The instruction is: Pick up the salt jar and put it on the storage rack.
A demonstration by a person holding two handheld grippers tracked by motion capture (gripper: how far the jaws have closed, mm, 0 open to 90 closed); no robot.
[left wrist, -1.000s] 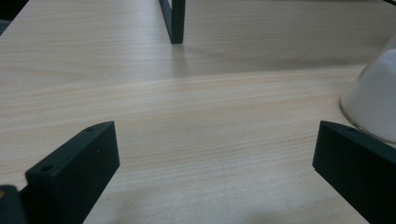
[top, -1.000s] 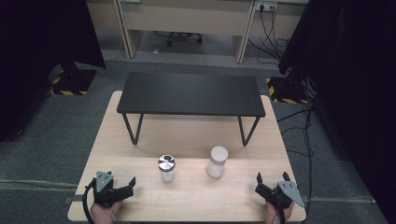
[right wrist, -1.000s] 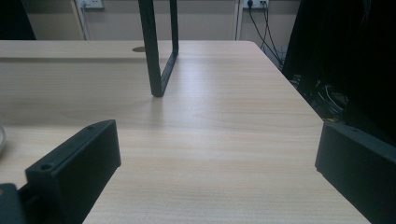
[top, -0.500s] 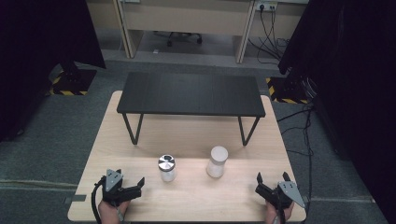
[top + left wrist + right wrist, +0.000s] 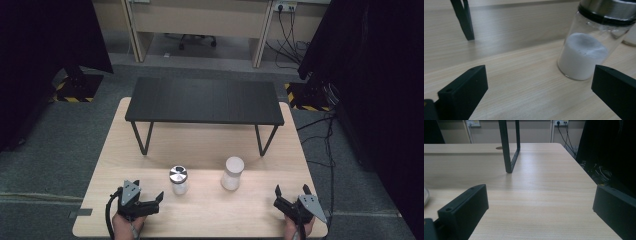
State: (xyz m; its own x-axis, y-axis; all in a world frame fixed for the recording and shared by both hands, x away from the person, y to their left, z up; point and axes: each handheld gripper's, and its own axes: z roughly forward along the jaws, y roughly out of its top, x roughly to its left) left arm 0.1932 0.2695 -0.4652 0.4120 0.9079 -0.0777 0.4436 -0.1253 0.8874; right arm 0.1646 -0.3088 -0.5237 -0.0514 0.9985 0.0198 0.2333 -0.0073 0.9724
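While the high view gives the whole layout, the left gripper view gives the close detail: glass jar (image 5: 587,47) with a steel lid, white powder filling its lower part, standing upright on the wooden table (image 5: 524,82) ahead and toward the right jaw, not between the jaws. High view puts that jar (image 5: 178,179) near the table's front, just right of and beyond the left gripper (image 5: 148,203), apart from it. A white cylinder container (image 5: 232,173) stands to the jar's right, near but apart; in the left gripper view just its edge at far right.

Right gripper view: bare tabletop, a leg of the black bench (image 5: 509,147), table corner, cables on the floor beyond. High view shows the bench (image 5: 202,100) whole, standing on the table's far half.

Left gripper sits low at the front edge, angled right toward the jar, jaws wide apart, nothing between them. Right gripper (image 5: 291,192) low at the front right corner, pointing forward, jaws also spread wide, holding nothing. Hands just visible at the bottom edge.
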